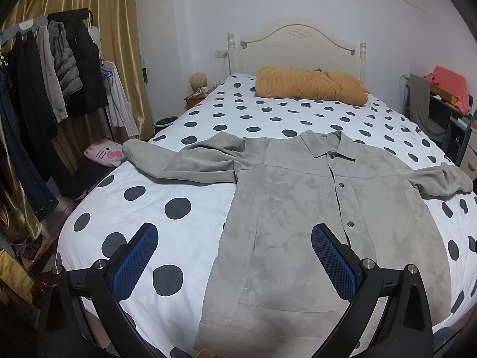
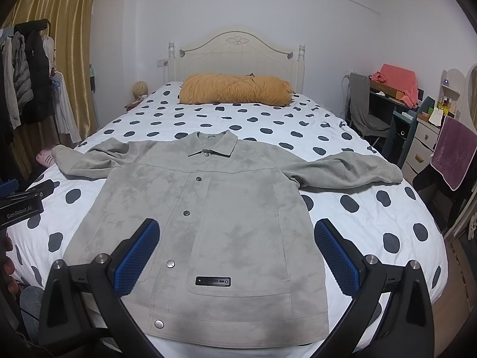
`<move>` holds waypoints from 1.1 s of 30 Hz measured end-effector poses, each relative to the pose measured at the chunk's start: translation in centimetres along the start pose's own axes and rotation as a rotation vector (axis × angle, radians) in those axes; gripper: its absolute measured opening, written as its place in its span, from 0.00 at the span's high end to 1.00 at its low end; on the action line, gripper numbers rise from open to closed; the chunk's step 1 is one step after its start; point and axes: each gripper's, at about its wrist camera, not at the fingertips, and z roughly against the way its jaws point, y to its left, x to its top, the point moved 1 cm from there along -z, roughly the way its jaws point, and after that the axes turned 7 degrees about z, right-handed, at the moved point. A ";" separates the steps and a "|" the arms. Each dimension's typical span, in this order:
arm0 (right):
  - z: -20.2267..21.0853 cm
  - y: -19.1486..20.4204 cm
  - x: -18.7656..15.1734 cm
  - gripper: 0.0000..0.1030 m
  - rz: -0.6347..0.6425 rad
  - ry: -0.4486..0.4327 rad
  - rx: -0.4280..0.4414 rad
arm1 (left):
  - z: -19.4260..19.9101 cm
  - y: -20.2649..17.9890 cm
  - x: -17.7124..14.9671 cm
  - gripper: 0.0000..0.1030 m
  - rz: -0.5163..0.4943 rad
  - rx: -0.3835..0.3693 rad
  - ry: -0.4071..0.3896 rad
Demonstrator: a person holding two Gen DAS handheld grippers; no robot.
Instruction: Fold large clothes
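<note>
"GenRobot.AI" in white on the black body of the left gripper (image 2: 18, 205), seen at the left edge of the right wrist view; small black tag (image 2: 213, 281) low on the jacket's front, lettering too small to read. Left gripper (image 1: 234, 261) held level above the near end of the bed (image 1: 184, 235), jaws wide, blue pads (image 1: 135, 264) empty, one over bare sheet, the other over the jacket's near left part. Right gripper (image 2: 237, 258) likewise level and low over the near hem, jaws wide, pads (image 2: 137, 258) holding nothing, straddling the jacket's right front panel. Grey jacket (image 2: 208, 208) spread flat, front up, snaps fastened, collar toward the far headboard (image 2: 237, 59), hem at the near edge, both sleeves stretched out to left and right across the spotted sheet. Orange pillow (image 2: 235, 89) at the far end by the headboard, well apart from the jacket. Rack of clothes (image 1: 53, 83) to the left before a gold curtain (image 1: 119, 29); desk (image 2: 399, 113) to the right.
</note>
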 end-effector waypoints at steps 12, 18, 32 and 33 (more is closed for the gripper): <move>-0.5 0.4 -1.0 0.00 0.002 -0.005 0.056 | -3.2 3.1 1.6 0.00 0.066 -0.133 0.109; -1.9 1.9 -0.6 0.00 0.024 0.001 0.117 | -9.6 10.4 6.3 0.00 0.178 -0.076 0.110; -6.9 6.3 2.2 0.00 0.101 0.024 0.162 | -30.9 25.3 10.3 0.00 0.590 -0.159 0.341; -7.2 6.6 2.4 0.00 0.107 0.026 0.162 | -32.4 26.3 10.3 0.00 0.610 -0.144 0.370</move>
